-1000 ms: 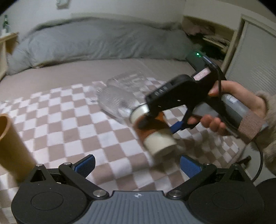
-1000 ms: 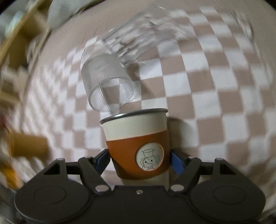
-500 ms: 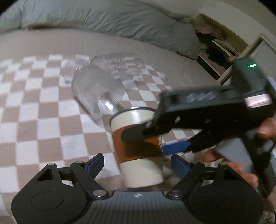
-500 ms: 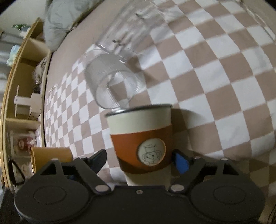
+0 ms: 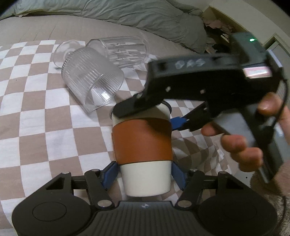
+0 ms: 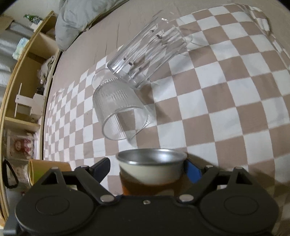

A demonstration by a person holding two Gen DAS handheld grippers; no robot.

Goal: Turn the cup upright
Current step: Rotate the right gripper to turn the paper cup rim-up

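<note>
A white cup with an orange-brown sleeve and a metal rim [image 5: 143, 143] stands upright on the checkered cloth [image 5: 36, 127]. My left gripper [image 5: 145, 174] has closed on its lower white part, blue pads against both sides. My right gripper [image 6: 148, 168] sits around the cup's top [image 6: 151, 163] with its jaws spread a little off the walls. In the left wrist view the right gripper's body [image 5: 208, 79] reaches over the cup's rim from the right.
Two clear ribbed glasses lie on their sides beyond the cup, one near [image 5: 92, 83] and one farther [image 5: 125, 50]. A tan paper cup [image 6: 47, 170] lies at the left. A wooden shelf [image 6: 27, 81] runs along the left, grey bedding [image 5: 108, 12] behind.
The right gripper turned the cup upright, set it on the cloth and opened. The left gripper moved in and closed on the cup's lower part.
</note>
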